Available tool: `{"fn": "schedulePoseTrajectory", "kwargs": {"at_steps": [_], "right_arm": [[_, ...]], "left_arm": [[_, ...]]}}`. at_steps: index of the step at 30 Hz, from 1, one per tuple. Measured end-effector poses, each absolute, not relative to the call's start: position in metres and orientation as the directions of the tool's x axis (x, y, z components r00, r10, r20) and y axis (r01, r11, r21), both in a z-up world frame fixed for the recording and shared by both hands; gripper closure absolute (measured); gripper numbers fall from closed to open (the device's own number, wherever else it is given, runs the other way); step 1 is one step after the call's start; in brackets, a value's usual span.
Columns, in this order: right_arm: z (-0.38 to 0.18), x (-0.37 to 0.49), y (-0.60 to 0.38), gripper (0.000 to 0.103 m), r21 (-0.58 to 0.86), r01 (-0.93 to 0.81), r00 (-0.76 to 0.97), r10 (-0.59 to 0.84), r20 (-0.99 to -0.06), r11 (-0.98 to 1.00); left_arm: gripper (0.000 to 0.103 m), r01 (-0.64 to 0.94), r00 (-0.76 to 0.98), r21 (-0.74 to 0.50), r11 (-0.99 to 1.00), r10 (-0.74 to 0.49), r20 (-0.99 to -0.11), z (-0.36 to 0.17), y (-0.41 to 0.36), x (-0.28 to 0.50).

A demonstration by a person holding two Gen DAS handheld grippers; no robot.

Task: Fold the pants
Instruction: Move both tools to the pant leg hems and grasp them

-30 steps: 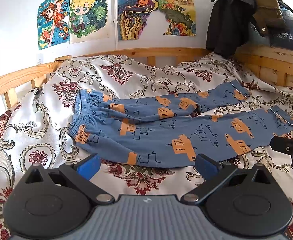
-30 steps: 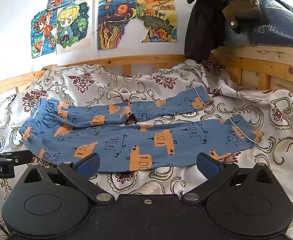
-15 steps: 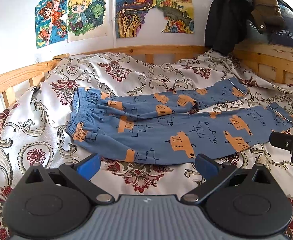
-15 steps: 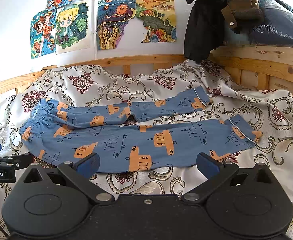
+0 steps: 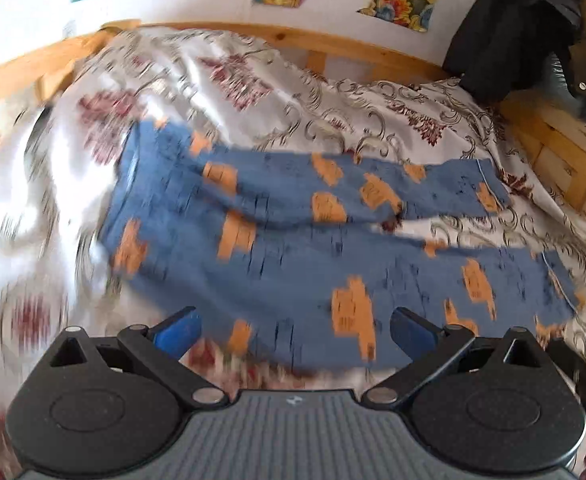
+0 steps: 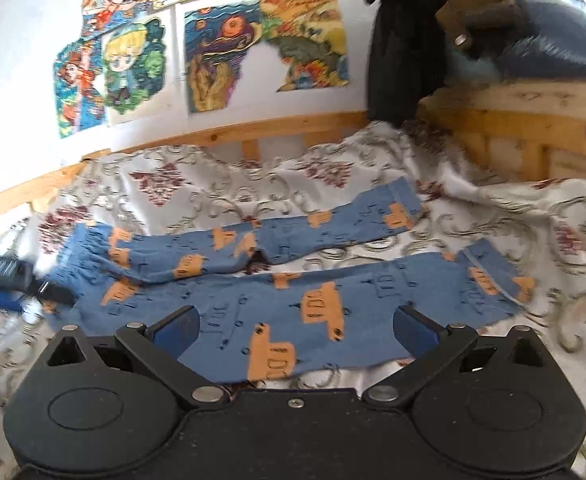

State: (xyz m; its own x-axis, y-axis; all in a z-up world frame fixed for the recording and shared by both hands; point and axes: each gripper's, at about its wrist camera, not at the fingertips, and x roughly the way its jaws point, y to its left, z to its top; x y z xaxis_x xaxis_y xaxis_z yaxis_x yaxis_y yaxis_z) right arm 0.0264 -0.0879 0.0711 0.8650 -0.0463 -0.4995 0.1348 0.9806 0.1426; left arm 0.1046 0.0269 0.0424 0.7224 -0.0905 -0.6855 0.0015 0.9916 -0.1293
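Observation:
Blue pants (image 5: 293,256) with orange car prints lie spread flat on the bed, waistband to the left, both legs running right. The same pants (image 6: 293,280) show in the right wrist view. My left gripper (image 5: 293,330) is open just over the near edge of the lower leg, close to the waist end, with cloth between its blue pads but not pinched. My right gripper (image 6: 297,326) is open over the near edge of the lower leg, around its middle. The left gripper's body (image 6: 1,276) shows at the left edge of the right wrist view. Both views are blurred.
A floral bedspread (image 6: 513,216) covers the bed. A wooden bed rail (image 5: 333,44) runs behind and along the right side. Dark jackets (image 6: 409,40) hang at the back right corner. Colourful drawings (image 6: 229,60) are taped on the white wall.
Both grippers have moved forward and down toward the pants, so the lower leg's near edge now lies between their fingers. The left view tilted down and blurred. Jaws stay open.

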Motion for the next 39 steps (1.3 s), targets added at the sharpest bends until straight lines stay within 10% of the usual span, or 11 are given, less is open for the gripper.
{"fn": "schedulePoseTrajectory", "kwargs": {"at_steps": [13,24,32,36,39], "right_arm": [[0.086,0.269,-0.196,0.001,0.049,-0.207,0.747,0.19,-0.637,0.977],[0.011,0.477,-0.188,0.012,-0.029,-0.54,0.497,0.291,-0.818,0.841],[-0.021,0.515,-0.175,0.044,-0.049,-0.659,0.383,0.28,-0.88,0.75],[-0.021,0.512,-0.169,0.074,-0.051,-0.696,0.355,0.281,-0.892,0.716],[-0.023,0.503,-0.162,0.091,-0.077,-0.715,0.358,0.27,-0.894,0.695]], "left_arm": [[0.0,0.304,0.746,0.258,0.917,-0.061,-0.664,0.052,0.003,0.324],[0.001,0.615,0.574,0.189,0.765,-0.27,-0.773,-0.016,0.004,0.454],[0.029,0.671,0.512,0.231,0.704,-0.216,-0.831,-0.047,-0.001,0.478],[0.082,0.699,0.489,0.241,0.673,-0.204,-0.848,-0.047,-0.012,0.474],[0.091,0.699,0.495,0.264,0.665,-0.183,-0.849,-0.049,-0.018,0.467]]}}
